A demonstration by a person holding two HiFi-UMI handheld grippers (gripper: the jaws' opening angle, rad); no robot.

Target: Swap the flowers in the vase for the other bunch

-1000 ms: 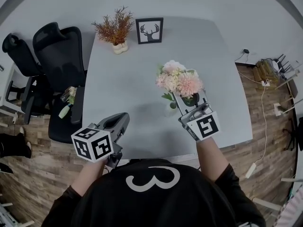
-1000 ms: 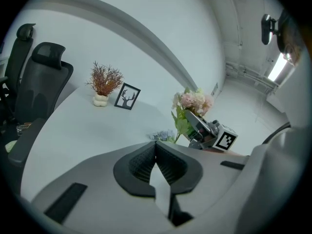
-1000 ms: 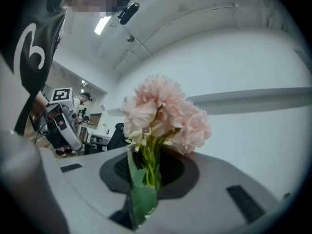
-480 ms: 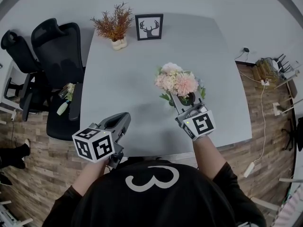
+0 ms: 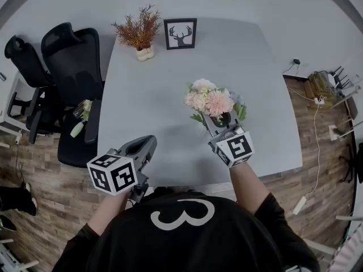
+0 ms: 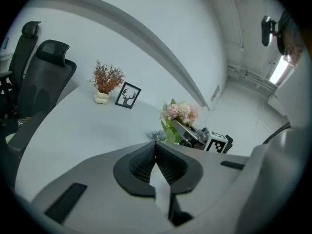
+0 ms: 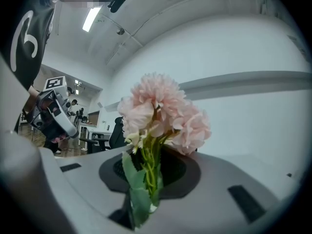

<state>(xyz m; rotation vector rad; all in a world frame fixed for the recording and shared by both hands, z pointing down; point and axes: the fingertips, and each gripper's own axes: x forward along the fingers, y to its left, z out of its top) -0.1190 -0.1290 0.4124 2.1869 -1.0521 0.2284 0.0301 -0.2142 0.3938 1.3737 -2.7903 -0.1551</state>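
My right tool [image 7: 146,179] pinches the stems of the pink flower bunch [image 7: 163,116] over the grey surface [image 5: 142,95]. My left tool [image 6: 156,150] is pressed together, empty.

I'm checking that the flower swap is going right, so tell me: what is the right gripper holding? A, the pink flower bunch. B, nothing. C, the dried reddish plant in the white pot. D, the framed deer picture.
A: in the right gripper view, the green stems of the pink flower bunch are pinched between the jaws of the right gripper.
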